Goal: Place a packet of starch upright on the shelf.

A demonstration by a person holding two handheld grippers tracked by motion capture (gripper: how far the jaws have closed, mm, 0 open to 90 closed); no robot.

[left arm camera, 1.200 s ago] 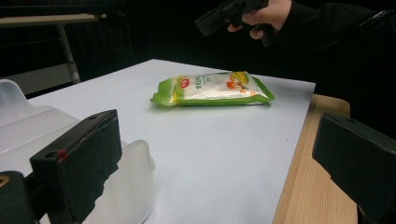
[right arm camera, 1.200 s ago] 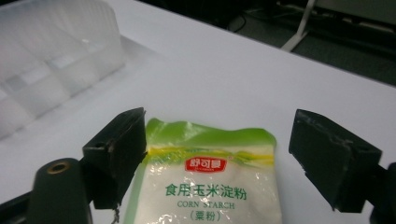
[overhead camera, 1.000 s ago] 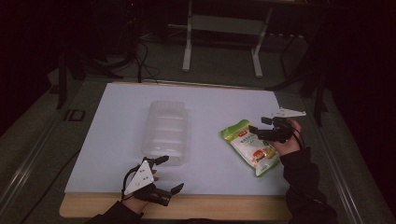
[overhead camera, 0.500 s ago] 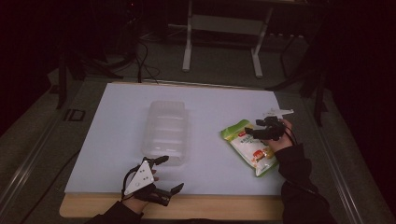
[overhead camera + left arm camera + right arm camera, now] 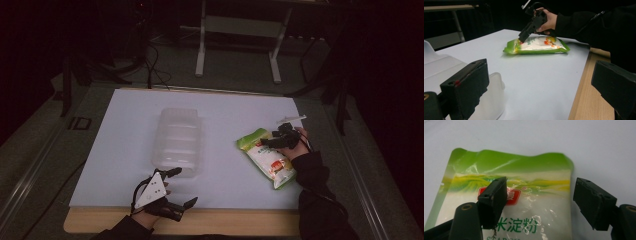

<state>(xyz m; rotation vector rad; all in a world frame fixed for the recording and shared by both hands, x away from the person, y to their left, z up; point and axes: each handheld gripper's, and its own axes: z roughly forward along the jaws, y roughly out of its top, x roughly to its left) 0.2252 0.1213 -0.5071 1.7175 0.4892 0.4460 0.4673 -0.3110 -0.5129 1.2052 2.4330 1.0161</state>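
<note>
The room is dark, with a metal stand on the floor behind, and the lit white table (image 5: 125, 150) has a bare wooden strip along its near edge. Going left to right: the left gripper (image 5: 172, 187) rests over the near edge left of the middle, held level in a sleeved hand, jaws spread wide with nothing between them, one jaw just at the near end of the clear plastic container (image 5: 177, 140), which lies lengthwise at the middle of the table. Toward the right edge lies the green and white starch pouch (image 5: 267, 160), flat, its sealed green top pointing to the far side and its length running at a slant toward the near right corner. The right gripper (image 5: 265, 143) is tipped down over the pouch's upper part, the hand behind it near the right edge with the wrist raised; its jaws have just been closing a little yet stand well apart, straddling the printed front below the green seal (image 5: 511, 161), with no pad pressing that I can tell. The pouch looks soft and filled with loose powder, so it should sag and shift when lifted; its glossy film is likely slippery. The flat seal at the top or a side edge seems the surest place to pinch, rather than the bulging middle.
</note>
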